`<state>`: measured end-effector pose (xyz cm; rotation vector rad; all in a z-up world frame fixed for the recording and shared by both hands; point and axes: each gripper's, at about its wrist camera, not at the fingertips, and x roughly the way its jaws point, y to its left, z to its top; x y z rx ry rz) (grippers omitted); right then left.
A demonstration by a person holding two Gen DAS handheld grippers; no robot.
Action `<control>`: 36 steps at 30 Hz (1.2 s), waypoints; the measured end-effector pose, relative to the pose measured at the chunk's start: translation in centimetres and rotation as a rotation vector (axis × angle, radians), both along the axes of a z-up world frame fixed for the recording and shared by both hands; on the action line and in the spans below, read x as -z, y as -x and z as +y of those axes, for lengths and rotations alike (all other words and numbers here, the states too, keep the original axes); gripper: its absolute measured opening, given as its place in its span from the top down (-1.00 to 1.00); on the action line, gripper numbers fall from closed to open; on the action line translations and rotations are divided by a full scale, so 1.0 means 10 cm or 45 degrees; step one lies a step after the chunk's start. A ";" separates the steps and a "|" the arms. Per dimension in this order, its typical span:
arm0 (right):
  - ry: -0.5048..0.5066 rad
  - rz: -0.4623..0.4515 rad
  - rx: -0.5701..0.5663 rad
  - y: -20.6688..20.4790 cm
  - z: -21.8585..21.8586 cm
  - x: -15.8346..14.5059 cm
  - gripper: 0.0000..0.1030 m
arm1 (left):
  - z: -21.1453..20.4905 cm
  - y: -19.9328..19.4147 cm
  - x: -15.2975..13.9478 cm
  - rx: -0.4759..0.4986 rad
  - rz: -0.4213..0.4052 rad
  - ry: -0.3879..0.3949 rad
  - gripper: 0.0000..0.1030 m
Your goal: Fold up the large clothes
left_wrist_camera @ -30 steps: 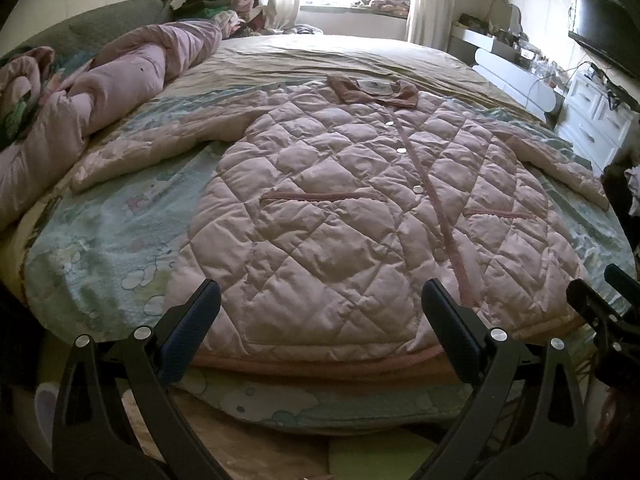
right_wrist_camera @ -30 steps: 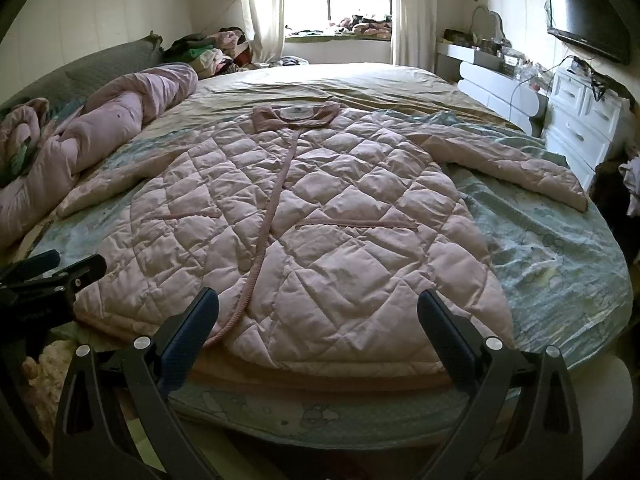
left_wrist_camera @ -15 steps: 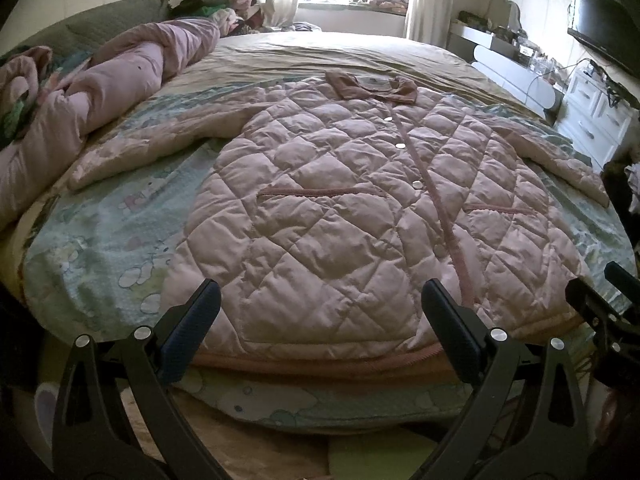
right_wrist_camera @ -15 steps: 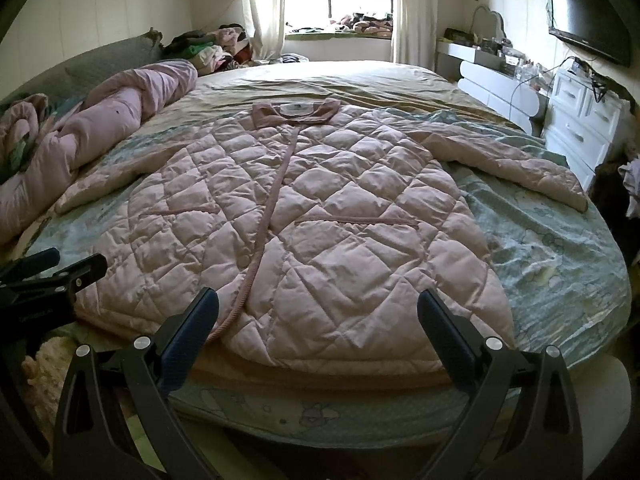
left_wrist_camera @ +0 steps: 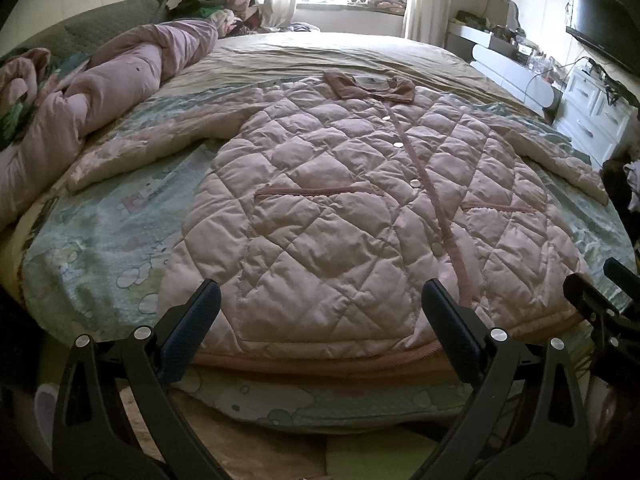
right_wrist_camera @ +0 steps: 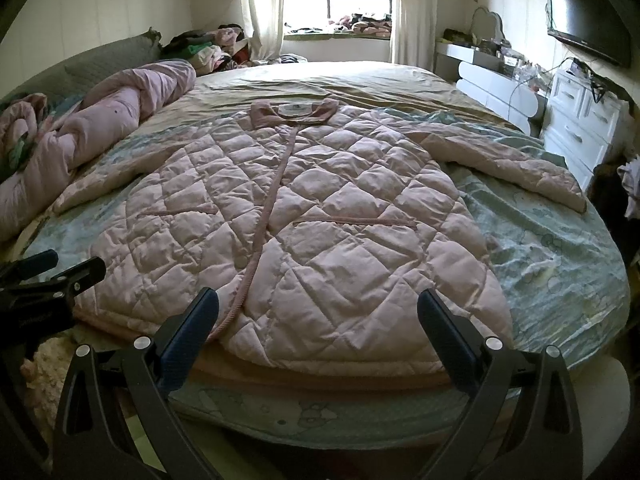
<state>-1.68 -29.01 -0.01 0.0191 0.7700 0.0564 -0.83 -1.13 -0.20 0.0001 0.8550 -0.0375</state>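
Observation:
A large pink quilted coat [left_wrist_camera: 340, 208] lies flat and buttoned on the bed, collar far, hem toward me, both sleeves spread out; it also shows in the right wrist view [right_wrist_camera: 312, 232]. My left gripper [left_wrist_camera: 320, 320] is open and empty, just short of the hem's left half. My right gripper [right_wrist_camera: 318, 320] is open and empty, just short of the hem's right half. The right gripper shows at the right edge of the left wrist view [left_wrist_camera: 600, 300], and the left gripper shows at the left edge of the right wrist view [right_wrist_camera: 52, 276].
The round bed [right_wrist_camera: 560, 264] has a pale blue cartoon-print sheet. A rolled pink duvet [left_wrist_camera: 100, 96] lies along the left side. White drawers [right_wrist_camera: 580, 132] and a wall TV [right_wrist_camera: 584, 20] stand at the right. Clothes are piled by the window [right_wrist_camera: 336, 12].
Both grippers have drifted slightly, and the coat sits a little lower and closer in both views. Both stay open and the coat has not moved.

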 end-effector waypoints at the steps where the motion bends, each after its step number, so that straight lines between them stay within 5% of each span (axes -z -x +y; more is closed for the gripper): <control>1: 0.000 -0.001 0.000 0.00 0.00 0.00 -0.92 | 0.00 0.00 0.00 0.000 -0.002 0.001 -0.82; 17: -0.015 0.022 -0.024 -0.14 -0.05 -0.01 -0.92 | -0.03 -0.13 0.00 -0.003 0.019 -0.011 -0.82; 36: -0.104 0.043 -0.068 -1.13 -0.37 -0.32 -0.92 | -0.25 -1.17 -0.26 0.031 0.020 0.030 -0.82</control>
